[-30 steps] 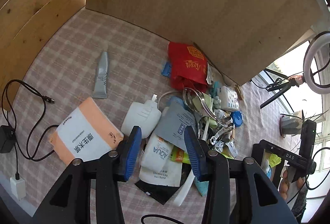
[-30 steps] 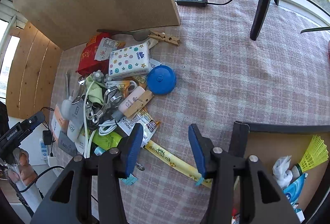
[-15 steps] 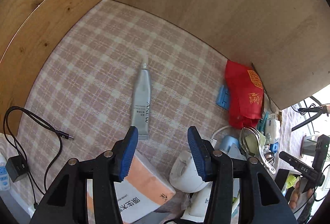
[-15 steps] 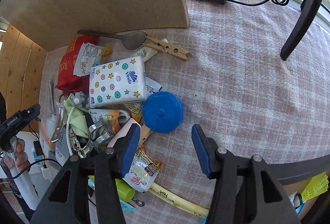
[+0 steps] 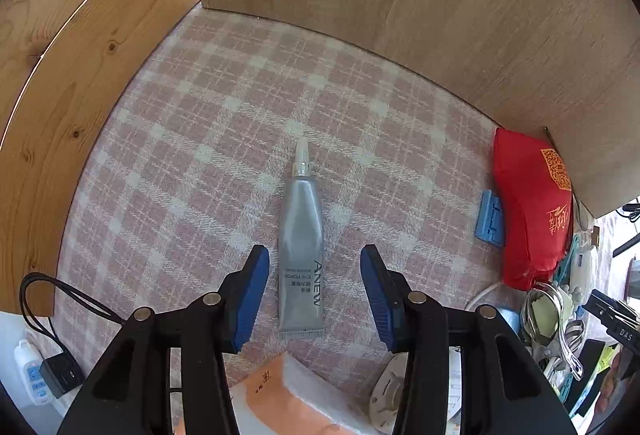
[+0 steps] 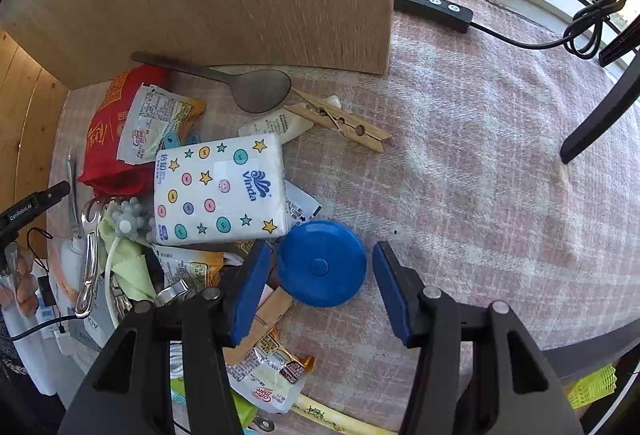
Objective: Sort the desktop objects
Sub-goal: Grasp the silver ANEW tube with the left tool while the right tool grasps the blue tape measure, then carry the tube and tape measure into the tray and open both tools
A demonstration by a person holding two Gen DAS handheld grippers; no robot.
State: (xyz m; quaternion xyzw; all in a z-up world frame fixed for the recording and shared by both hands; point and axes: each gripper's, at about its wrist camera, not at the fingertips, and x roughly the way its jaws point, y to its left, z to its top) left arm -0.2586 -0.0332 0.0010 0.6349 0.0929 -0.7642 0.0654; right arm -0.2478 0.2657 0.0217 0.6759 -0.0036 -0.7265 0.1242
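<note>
Pink-and-white checked cloth covers the table [image 5: 224, 83], with wooden boards standing upright along its far edge; most of the clutter lies heaped toward the right side of the left wrist view.

Left gripper [image 5: 315, 267]: a second ago it hung over the heap; it has since swung across and come down over the silver tube [image 5: 301, 235], which lies alone on bare cloth, nozzle pointing away; the jaws stand apart, one on each side of the tube's lower half, neither pad touching it; their gap narrowed slightly in the last half second; nothing is grasped.

Right gripper [image 6: 322, 275]: a second ago it was over a yellow strip at the near edge of the heap; it has since moved in and lowered over the blue round case [image 6: 321, 263]; its jaws have been widening and now stand on either side of the case, with a sliver of daylight on the right side; the left pad sits close to the case and over a wooden peg [image 6: 268, 319]; contact there cannot be confirmed; nothing is grasped.

Assessment: both targets appear chosen and lined up; closing is the likely next step; the tissue pack [image 6: 220, 191] touches the case's upper left, so a snag on that side is the risk.
</note>
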